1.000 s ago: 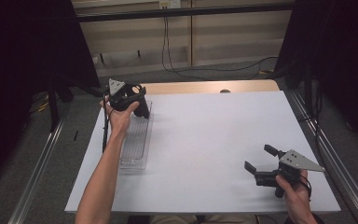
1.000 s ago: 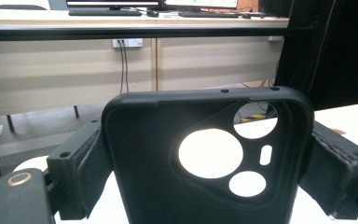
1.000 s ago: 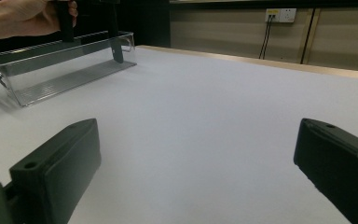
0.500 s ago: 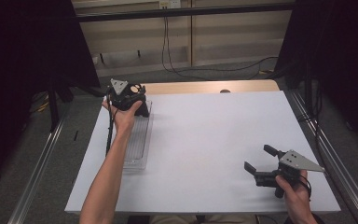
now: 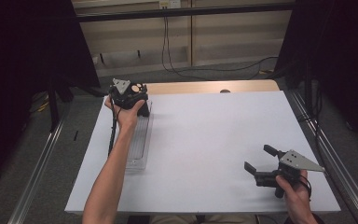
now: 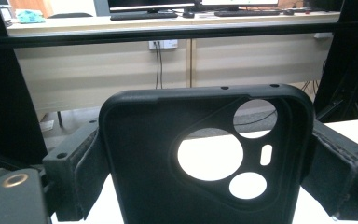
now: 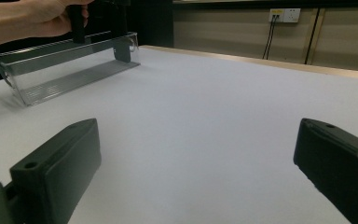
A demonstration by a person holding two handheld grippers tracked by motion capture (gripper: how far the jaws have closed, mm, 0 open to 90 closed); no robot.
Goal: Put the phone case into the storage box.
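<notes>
Black plastic phone case point(image 6: 205, 158) with round camera cut-outs, clamped upright in the left gripper point(image 5: 129, 95)

White table point(image 5: 205, 140) bears a long clear plastic tray point(image 5: 140, 140) at far left, case above its far end; right gripper point(image 5: 266, 166) rests near right, jaws apart

No readable text, label, brand, number or sign appears anywhere.
</notes>
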